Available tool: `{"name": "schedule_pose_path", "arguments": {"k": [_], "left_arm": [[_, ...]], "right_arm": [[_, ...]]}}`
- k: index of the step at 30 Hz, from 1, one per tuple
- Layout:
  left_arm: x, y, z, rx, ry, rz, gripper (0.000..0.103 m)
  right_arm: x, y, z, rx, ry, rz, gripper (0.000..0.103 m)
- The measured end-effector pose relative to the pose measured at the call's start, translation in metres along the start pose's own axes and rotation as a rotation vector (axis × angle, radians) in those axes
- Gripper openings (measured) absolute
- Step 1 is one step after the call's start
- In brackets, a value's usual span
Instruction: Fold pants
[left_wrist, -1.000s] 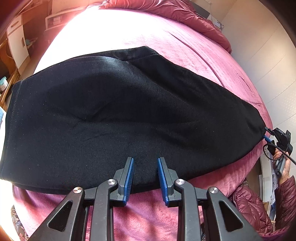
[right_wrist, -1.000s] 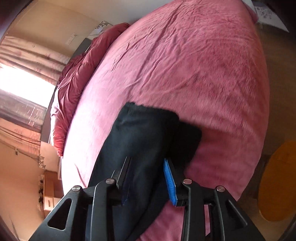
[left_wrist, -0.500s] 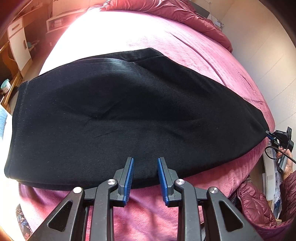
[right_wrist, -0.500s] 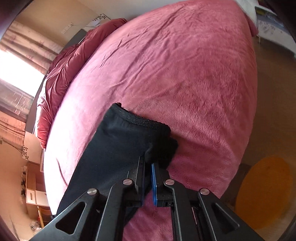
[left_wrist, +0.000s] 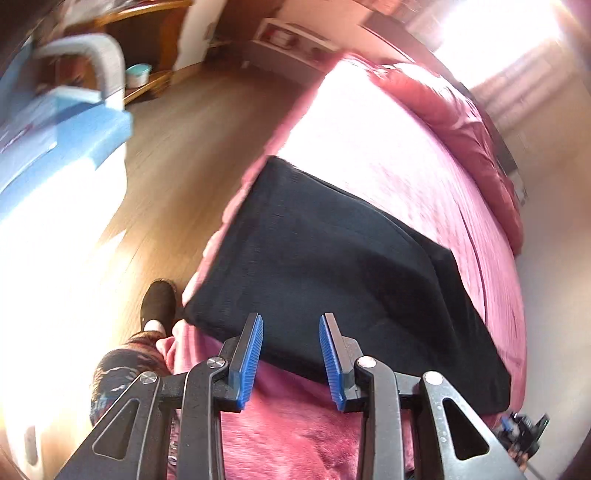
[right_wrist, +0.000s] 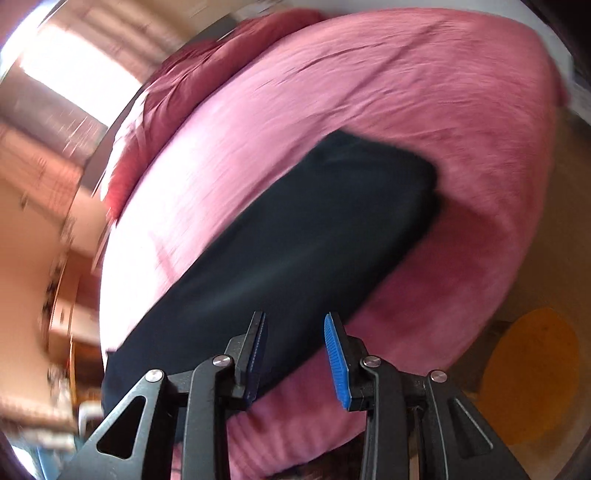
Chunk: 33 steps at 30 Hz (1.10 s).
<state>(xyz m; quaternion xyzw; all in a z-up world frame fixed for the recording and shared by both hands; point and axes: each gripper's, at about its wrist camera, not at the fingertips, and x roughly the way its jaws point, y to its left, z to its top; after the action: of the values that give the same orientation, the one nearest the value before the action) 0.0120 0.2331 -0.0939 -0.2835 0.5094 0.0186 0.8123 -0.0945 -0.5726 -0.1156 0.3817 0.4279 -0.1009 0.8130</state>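
Both claws loose above the pants

We see the black pants (left_wrist: 343, 280) lying flat along the bed's (left_wrist: 424, 173) near edge, one end at its corner. Our left claw (left_wrist: 291, 360) has just been widening, released, nothing between its pads. Our right claw (right_wrist: 295, 360) has just reopened, released, over the pants' (right_wrist: 295, 236) edge.

A pink blanket (left_wrist: 399, 173) covers the bed beside a wooden floor (left_wrist: 184, 147).

The black fabric pants (left_wrist: 332, 266) lay on the pink plush bed cover (left_wrist: 406, 166), near its front edge, with the crumpled dark-red quilt (right_wrist: 207, 81) behind.
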Motion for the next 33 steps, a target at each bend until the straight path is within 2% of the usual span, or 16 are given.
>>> {"name": "schedule_pose_path", "arguments": {"k": [3, 6, 11, 13, 15, 18, 20, 22, 23, 25, 26, 27, 30, 33], "left_arm": [[-0.003, 0.043, 0.007, -0.157, 0.013, -0.018, 0.032], [0.005, 0.074, 0.011, -0.269, 0.053, -0.042, 0.032], [0.023, 0.083, 0.011, -0.311, 0.093, -0.053, 0.032], [0.037, 0.085, 0.010, -0.335, 0.111, -0.043, 0.032], [0.045, 0.087, 0.011, -0.358, 0.121, -0.073, 0.032], [0.054, 0.085, 0.015, -0.363, 0.116, -0.074, 0.029], [0.058, 0.080, 0.019, -0.329, 0.105, -0.078, 0.020], [0.057, 0.076, 0.022, -0.292, 0.086, -0.070, 0.006], [0.053, 0.074, 0.025, -0.284, 0.067, -0.086, 0.006], [0.037, 0.071, 0.032, -0.264, 0.008, -0.117, 0.005], [0.027, 0.070, 0.036, -0.256, -0.021, -0.135, 0.005], [0.017, 0.069, 0.039, -0.249, -0.046, -0.146, 0.005], [0.002, 0.069, 0.040, -0.200, -0.071, -0.140, 0.004], [0.018, 0.076, 0.031, -0.176, -0.023, -0.069, 0.004]], "right_arm": [[0.028, 0.045, -0.025, -0.097, 0.120, 0.071, 0.037], [0.055, 0.082, -0.050, -0.146, 0.221, 0.151, 0.037], [0.092, 0.104, -0.082, -0.144, 0.323, 0.185, 0.038], [0.098, 0.105, -0.086, -0.111, 0.327, 0.206, 0.038], [0.102, 0.103, -0.088, -0.088, 0.329, 0.210, 0.038], [0.107, 0.104, -0.088, -0.061, 0.335, 0.219, 0.038], [0.107, 0.102, -0.088, -0.041, 0.332, 0.222, 0.038], [0.109, 0.101, -0.087, -0.021, 0.330, 0.225, 0.038], [0.108, 0.099, -0.086, -0.020, 0.327, 0.226, 0.037], [0.106, 0.103, -0.085, -0.036, 0.310, 0.208, 0.026], [0.103, 0.105, -0.085, -0.045, 0.301, 0.194, 0.013], [0.101, 0.106, -0.086, -0.054, 0.296, 0.187, 0.006], [0.091, 0.112, -0.090, -0.102, 0.289, 0.165, 0.003], [0.092, 0.109, -0.096, -0.113, 0.314, 0.148, 0.003]]}}
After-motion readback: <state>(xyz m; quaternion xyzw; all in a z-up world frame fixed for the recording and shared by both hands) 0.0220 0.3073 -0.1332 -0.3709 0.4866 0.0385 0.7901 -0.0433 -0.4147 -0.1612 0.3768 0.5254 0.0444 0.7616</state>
